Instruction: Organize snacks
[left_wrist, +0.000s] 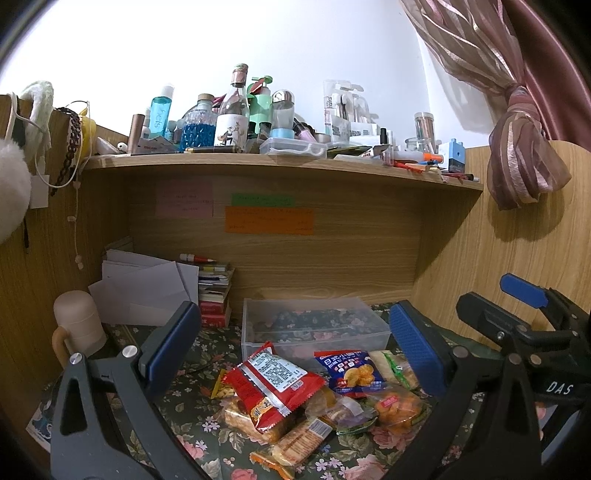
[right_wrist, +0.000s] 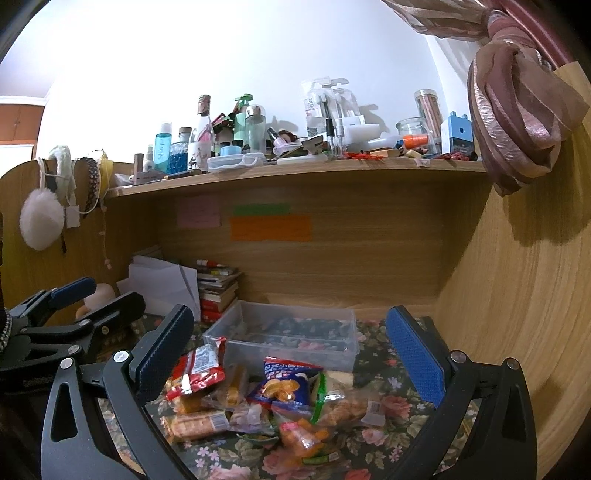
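While both tools hang above the desk, neither holds anything: left gripper (left_wrist: 295, 347) has its jaws spread wide, right gripper (right_wrist: 291, 354) likewise, blue pads well apart. Snack pile (left_wrist: 314, 398) lies loose on the floral tablecloth (left_wrist: 192, 435), between each tool's fingers in its own view but not touched by them. Red packet (left_wrist: 273, 384) sits on top at the pile's left, barcode label up; blue chip bag (left_wrist: 351, 371) just right of it, a green-trimmed packet (left_wrist: 397, 369) next to that. Orange-filled clear packets (left_wrist: 397, 406) sit at the front. Clear plastic box (left_wrist: 314, 328) stands just behind the pile, lid off, nothing inside; the cloth pattern shows through. Left of the box: book stack (left_wrist: 216, 295) with white envelopes (left_wrist: 147, 288) leaning beside it. Upper shelf (left_wrist: 280, 162) is crowded with bottles.
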